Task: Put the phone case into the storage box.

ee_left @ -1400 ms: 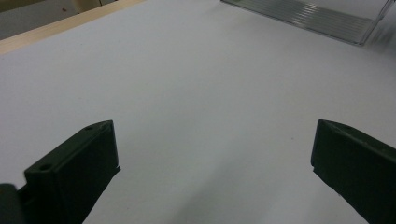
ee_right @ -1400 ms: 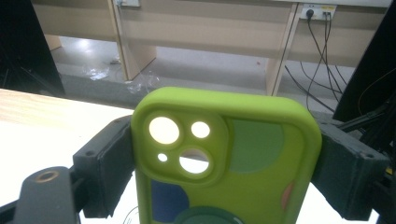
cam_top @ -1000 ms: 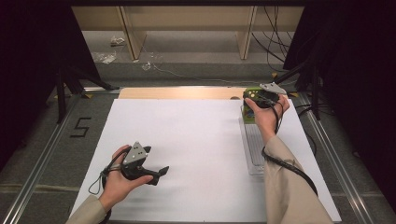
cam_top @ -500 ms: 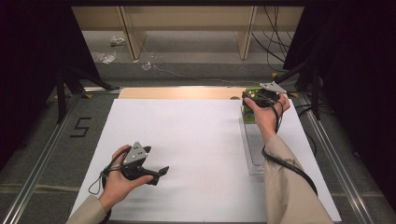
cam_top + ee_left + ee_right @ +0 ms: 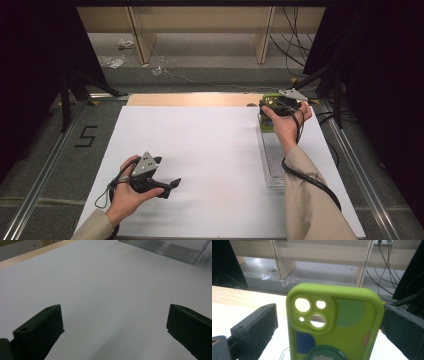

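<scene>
Nothing shifted on the table since a second ago, only the right gripper (image 5: 329, 322) jaws have just been opening around the green case (image 5: 335, 325), with a gap on the left side and the right pad near or touching. Standing upright in the far end of the clear rack (image 5: 272, 160), could tip or fall if bumped while pulling back. Left gripper (image 5: 113, 335) wide and empty, resting near the front of the white sheet (image 5: 210, 150).

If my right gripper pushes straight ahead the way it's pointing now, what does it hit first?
The green phone case. It stands upright between the jaws of the right gripper, whose jaws have just been opening; a gap shows at the left jaw, the other side is hard to judge. Beyond it lies the table's far edge.
</scene>
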The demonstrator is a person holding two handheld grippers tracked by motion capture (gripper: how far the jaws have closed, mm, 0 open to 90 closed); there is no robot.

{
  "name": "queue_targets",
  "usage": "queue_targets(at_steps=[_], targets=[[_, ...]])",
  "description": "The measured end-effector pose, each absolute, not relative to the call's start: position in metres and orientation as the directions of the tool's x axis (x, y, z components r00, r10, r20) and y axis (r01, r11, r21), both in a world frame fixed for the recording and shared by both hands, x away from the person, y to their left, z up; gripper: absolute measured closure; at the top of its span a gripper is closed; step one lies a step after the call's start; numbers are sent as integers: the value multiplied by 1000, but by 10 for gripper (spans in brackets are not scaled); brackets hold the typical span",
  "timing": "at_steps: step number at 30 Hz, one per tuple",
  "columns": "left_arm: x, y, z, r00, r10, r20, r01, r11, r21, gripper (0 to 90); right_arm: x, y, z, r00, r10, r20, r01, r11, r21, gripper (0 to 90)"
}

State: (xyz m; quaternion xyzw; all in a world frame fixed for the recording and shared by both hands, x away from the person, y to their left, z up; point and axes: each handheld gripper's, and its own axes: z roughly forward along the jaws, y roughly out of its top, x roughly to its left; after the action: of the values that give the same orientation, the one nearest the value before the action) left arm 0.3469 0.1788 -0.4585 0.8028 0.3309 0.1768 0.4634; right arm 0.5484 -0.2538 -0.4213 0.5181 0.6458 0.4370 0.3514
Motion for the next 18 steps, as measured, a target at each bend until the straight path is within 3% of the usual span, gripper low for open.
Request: queue_targets(at_steps=[18], targets=[[347, 178, -459, 717, 696, -22, 368, -352, 860, 3, 533, -252, -417, -229, 973, -3, 367, 89, 926, 32]])
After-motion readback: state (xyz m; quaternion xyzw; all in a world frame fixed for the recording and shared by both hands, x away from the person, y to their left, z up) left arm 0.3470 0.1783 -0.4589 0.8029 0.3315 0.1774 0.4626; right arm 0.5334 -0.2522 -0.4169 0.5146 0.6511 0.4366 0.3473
